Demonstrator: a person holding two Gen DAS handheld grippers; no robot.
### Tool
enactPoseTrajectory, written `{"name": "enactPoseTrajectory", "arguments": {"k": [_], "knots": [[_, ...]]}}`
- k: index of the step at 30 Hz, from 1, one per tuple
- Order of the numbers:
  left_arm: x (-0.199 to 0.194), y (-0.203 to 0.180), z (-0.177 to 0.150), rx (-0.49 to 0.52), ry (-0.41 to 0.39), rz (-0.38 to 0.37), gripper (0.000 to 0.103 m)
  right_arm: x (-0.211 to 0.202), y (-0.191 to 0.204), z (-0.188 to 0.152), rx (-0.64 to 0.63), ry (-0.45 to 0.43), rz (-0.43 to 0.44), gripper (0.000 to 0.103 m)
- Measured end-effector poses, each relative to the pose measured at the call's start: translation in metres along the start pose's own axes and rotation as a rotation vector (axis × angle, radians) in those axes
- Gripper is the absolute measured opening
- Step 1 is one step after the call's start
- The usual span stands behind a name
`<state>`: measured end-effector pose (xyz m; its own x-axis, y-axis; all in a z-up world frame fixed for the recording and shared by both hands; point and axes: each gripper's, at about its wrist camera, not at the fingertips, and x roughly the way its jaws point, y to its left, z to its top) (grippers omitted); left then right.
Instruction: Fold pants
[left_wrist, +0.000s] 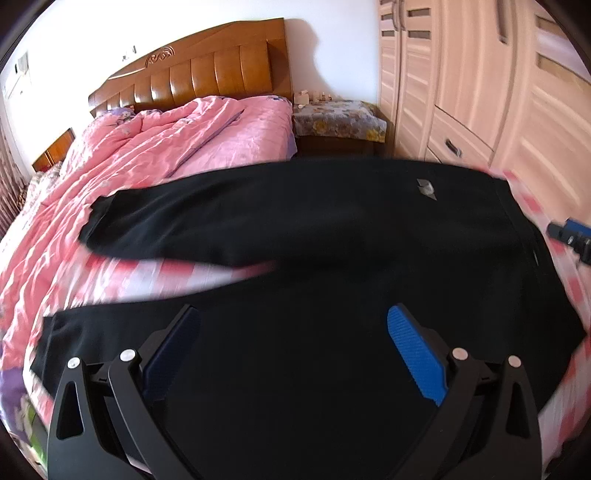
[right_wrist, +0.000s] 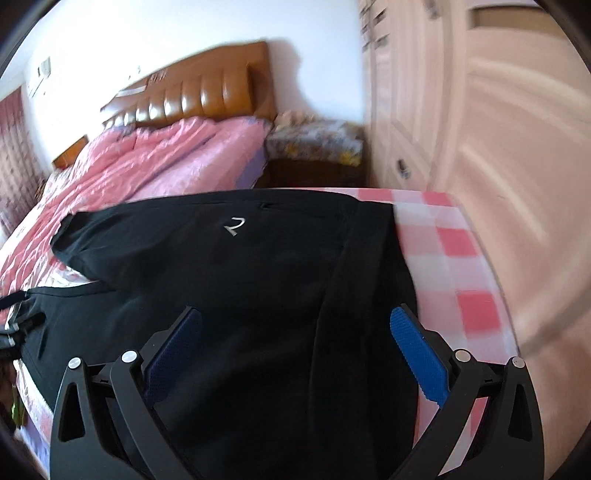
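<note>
Black pants (left_wrist: 332, 229) lie flat across the foot of the bed. Their two legs point left and split apart, and the waistband (right_wrist: 369, 251) lies to the right. A small grey logo (right_wrist: 234, 227) shows near the hip. My left gripper (left_wrist: 295, 314) hovers open over the near leg, with nothing between its blue pads. My right gripper (right_wrist: 297, 314) is open too, above the waistband end and holding nothing. In the left wrist view, the right gripper's tip (left_wrist: 570, 236) shows at the right edge, beside the waistband.
A crumpled pink quilt (left_wrist: 155, 147) covers the far half of the bed below a wooden headboard (left_wrist: 207, 70). A pink-and-white checked sheet (right_wrist: 454, 243) lies under the pants. A nightstand with a floral cloth (left_wrist: 340, 122) and a pale wardrobe (left_wrist: 480, 92) stand to the right.
</note>
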<state>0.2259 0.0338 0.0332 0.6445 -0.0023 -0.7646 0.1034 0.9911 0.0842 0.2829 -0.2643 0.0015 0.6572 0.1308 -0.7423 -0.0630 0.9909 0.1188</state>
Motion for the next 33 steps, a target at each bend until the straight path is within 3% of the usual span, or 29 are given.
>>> {"name": "enactPoseTrajectory", "arguments": {"k": [4,6,9,13,18,22,24,28,30,31,32,33], "knots": [[0.051,0.007,0.049,-0.09,0.048,-0.072,0.102,0.052,-0.028,0.045,0.006,0.041,0.033,0.099],[0.078,0.006,0.067,-0.128,0.108,-0.067,0.102,0.08,-0.045,0.067,0.032,0.057,0.034,0.099],[0.116,0.007,0.091,-0.18,0.16,-0.09,0.101,0.118,-0.053,0.099,-0.024,0.083,0.061,0.099],[0.147,0.007,0.114,-0.247,0.125,-0.079,0.101,0.154,-0.043,0.123,-0.156,0.137,0.082,0.099],[0.17,-0.004,0.137,-0.191,0.058,-0.034,0.102,0.181,-0.03,0.125,-0.289,0.239,0.175,0.099],[0.19,-0.014,0.148,-0.164,0.107,-0.042,0.101,0.18,-0.022,0.109,-0.367,0.282,0.215,0.095],[0.201,-0.013,0.15,-0.19,0.161,-0.095,0.101,0.179,-0.022,0.109,-0.374,0.286,0.231,0.094],[0.215,-0.005,0.15,-0.31,0.269,-0.208,0.101,0.18,-0.032,0.12,-0.339,0.299,0.293,0.081],[0.217,-0.005,0.151,-0.34,0.295,-0.256,0.101,0.181,-0.036,0.126,-0.343,0.31,0.319,0.067],[0.218,-0.006,0.153,-0.346,0.299,-0.265,0.1,0.181,-0.035,0.127,-0.346,0.316,0.33,0.048],[0.218,-0.008,0.154,-0.346,0.304,-0.265,0.1,0.18,-0.033,0.128,-0.365,0.316,0.313,0.036],[0.219,-0.011,0.156,-0.345,0.312,-0.267,0.099,0.177,-0.029,0.127,-0.39,0.306,0.3,0.034]]}}
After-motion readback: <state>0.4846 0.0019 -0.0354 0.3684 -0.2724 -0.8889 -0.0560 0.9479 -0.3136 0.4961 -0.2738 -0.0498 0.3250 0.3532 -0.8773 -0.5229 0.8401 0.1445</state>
